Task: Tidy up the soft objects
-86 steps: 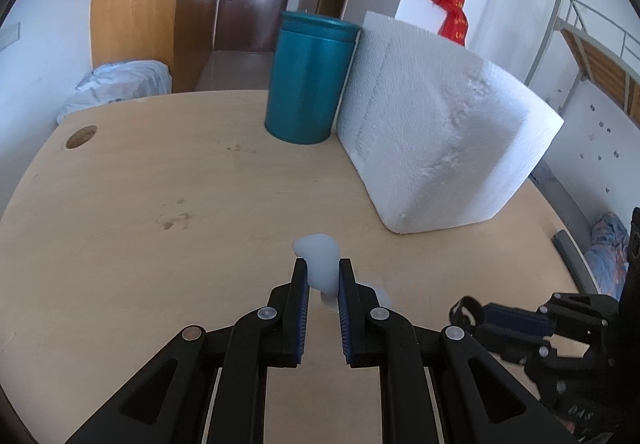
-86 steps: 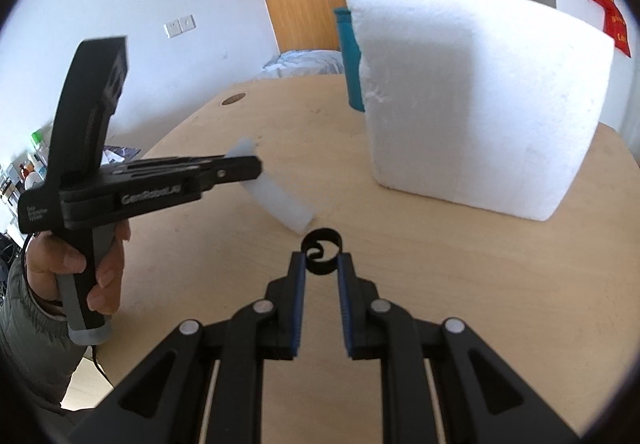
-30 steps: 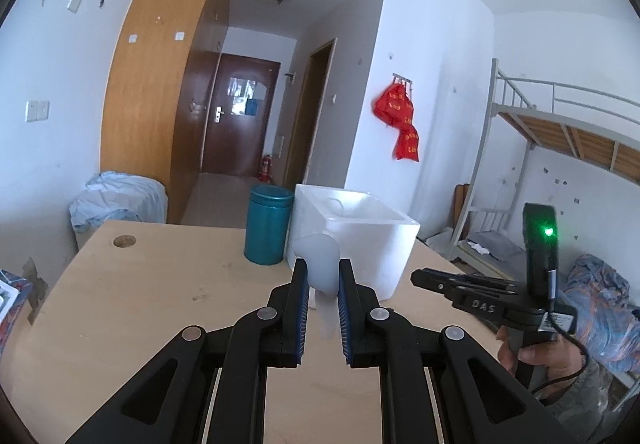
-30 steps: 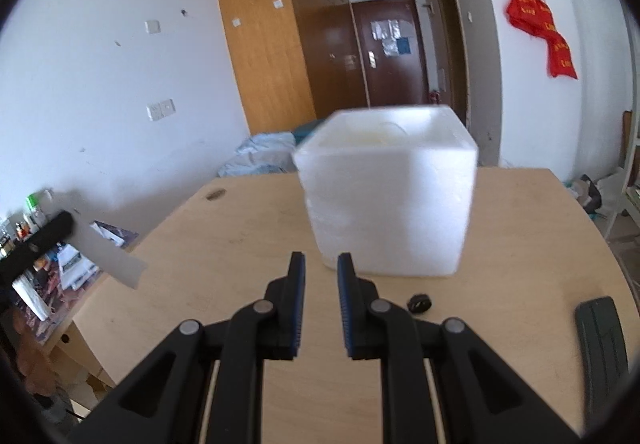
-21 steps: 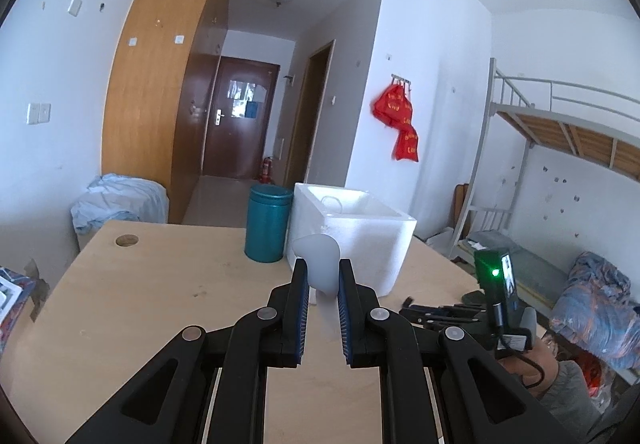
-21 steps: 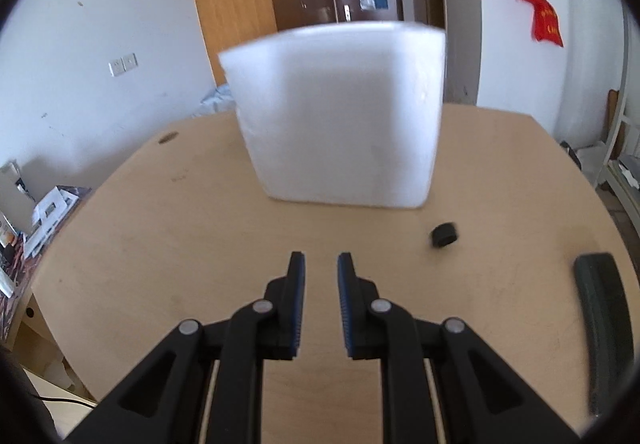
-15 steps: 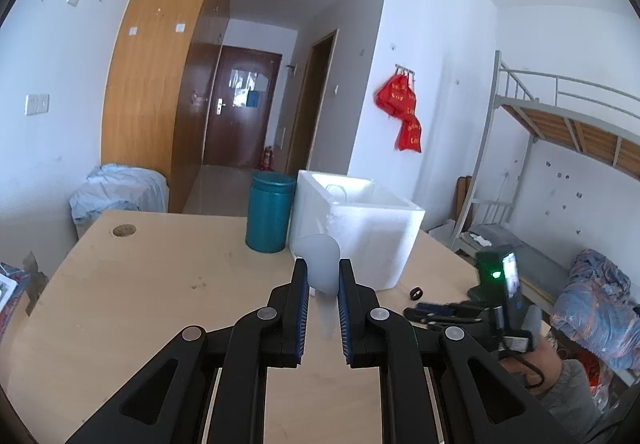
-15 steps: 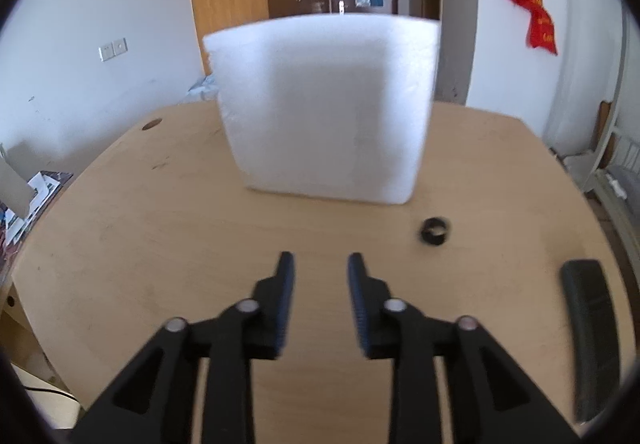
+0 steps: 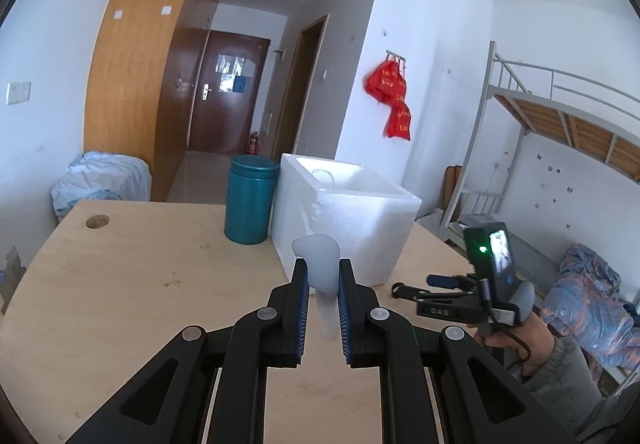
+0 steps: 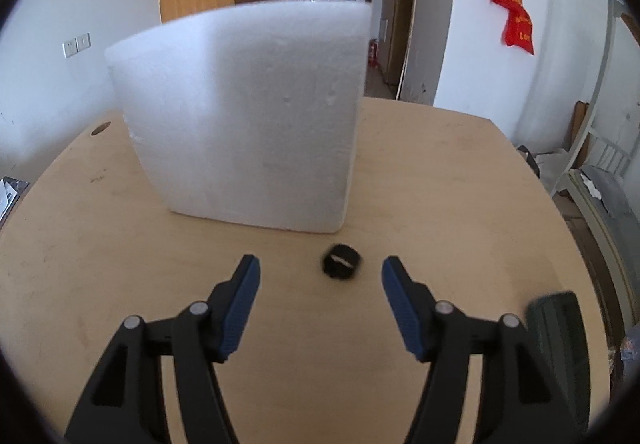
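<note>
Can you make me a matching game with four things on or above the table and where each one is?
Things:
1. white strip
2. black ring
3. teal can
4. foam box

Places:
A. on the table, between the open right gripper's fingers
B. next to the teal can, top open
C. pinched in the left gripper
D. left of the foam box

Pairs: 1-C, 2-A, 3-D, 4-B

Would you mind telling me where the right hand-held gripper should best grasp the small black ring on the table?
Grip the small black ring across its outer sides, coming down from above with the open right hand-held gripper. It lies loose on the wooden table, clear of the white foam box, and looks narrower than the jaw gap.
</note>
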`<state>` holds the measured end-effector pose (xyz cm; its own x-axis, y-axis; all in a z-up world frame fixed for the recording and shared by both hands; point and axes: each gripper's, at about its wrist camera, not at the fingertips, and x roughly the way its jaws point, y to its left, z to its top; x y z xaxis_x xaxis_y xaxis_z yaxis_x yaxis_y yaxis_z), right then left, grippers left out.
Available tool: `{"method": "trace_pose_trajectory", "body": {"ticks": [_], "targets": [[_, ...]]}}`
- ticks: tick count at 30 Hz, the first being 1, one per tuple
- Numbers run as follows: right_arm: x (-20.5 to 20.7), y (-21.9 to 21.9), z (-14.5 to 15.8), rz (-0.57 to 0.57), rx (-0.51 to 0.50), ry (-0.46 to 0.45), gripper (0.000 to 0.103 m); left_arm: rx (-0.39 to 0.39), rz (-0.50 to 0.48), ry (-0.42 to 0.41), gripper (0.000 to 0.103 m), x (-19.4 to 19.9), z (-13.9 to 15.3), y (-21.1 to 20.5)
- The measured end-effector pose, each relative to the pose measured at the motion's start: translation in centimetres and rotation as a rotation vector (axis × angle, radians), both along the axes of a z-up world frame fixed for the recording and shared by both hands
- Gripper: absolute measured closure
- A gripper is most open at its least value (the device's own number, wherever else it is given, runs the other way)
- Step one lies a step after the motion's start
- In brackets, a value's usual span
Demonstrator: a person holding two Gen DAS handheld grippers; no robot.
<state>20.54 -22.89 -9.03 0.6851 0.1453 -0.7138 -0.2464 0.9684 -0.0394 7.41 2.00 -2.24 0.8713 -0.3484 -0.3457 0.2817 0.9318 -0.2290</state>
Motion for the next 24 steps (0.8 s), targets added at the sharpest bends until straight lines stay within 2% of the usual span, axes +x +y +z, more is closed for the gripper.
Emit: {"method": "trace_pose_trajectory", "body": {"ticks": [6,10,14,20,24], "targets": [[1.3,-0.4,-1.5,-0.02,-0.003,0.067,0.035,0.005,0.014,0.006,0.089,0.4,-0.1,0.3],[1.5,-0.4,-1.6,-0.02,0.004,0.076,0.036,0.003,0.016,0.009,0.089,0.5,-0.2,0.1],[1.8,-0.4,-1.8,-0.021,0.018,0.094,0.052,-0.003,0.018,0.018,0.089,0.8,-0.4,0.1],[1.7,-0.5,-2.1,-0.034,0.035,0.117,0.062,-0.007,0.02,0.021,0.089,0.8,-0.5,0.3],[1.9,-0.3,-2.2,-0.028,0.031,0.118,0.065,-0.006,0.022,0.026,0.089,0.7,-0.6,0.3]]}}
